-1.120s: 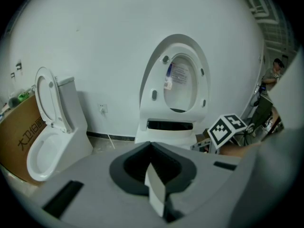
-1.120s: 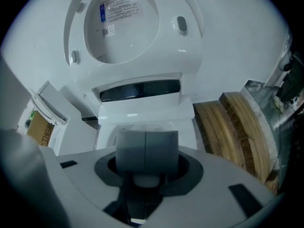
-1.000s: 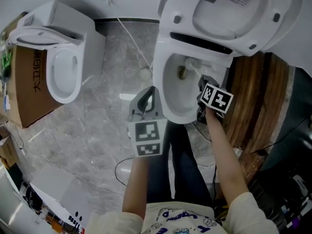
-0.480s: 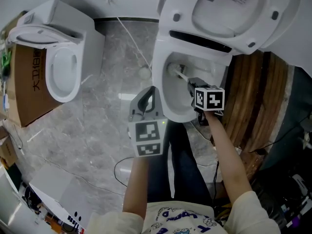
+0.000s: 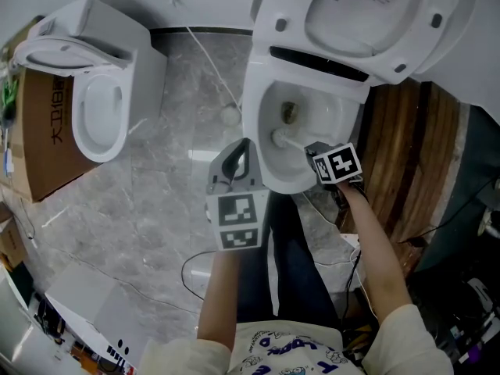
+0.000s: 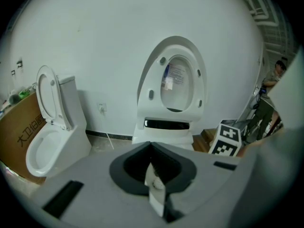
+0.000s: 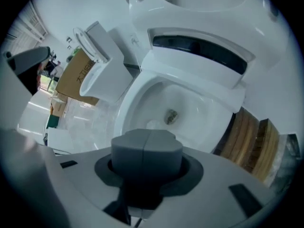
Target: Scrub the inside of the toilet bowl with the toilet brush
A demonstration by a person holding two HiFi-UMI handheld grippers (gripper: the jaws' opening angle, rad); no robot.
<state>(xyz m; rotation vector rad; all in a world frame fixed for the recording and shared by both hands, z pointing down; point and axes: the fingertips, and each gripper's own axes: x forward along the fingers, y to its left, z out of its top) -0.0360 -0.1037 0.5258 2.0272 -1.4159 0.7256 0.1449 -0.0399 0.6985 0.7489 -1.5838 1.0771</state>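
Grey and idle, the left gripper (image 5: 241,153) hung nearest the person's body, just outside the front rim of the toilet bowl (image 5: 254,143). Its jaws were drawn together on nothing but a small pale strip at their seam, which could not be made out. Beside it, over the bowl's right front edge, the right gripper (image 5: 311,151) was clenched, its jaws meeting in its own view. From the head view, it was clamped on the handle of the toilet brush (image 5: 280,137). The brush's white head lay inside the bowl against the near-left wall, short of the drain (image 5: 288,113). Scrubbing looked to be in hand, mid-stroke. The next move would call for sweeping the head round the far and right walls and down toward the drain, keeping the grip firm so the thin handle did not twist. Behind stood the raised lid (image 5: 367,22), and well off to the left a second toilet (image 5: 101,116) beside a cardboard box (image 5: 43,143)
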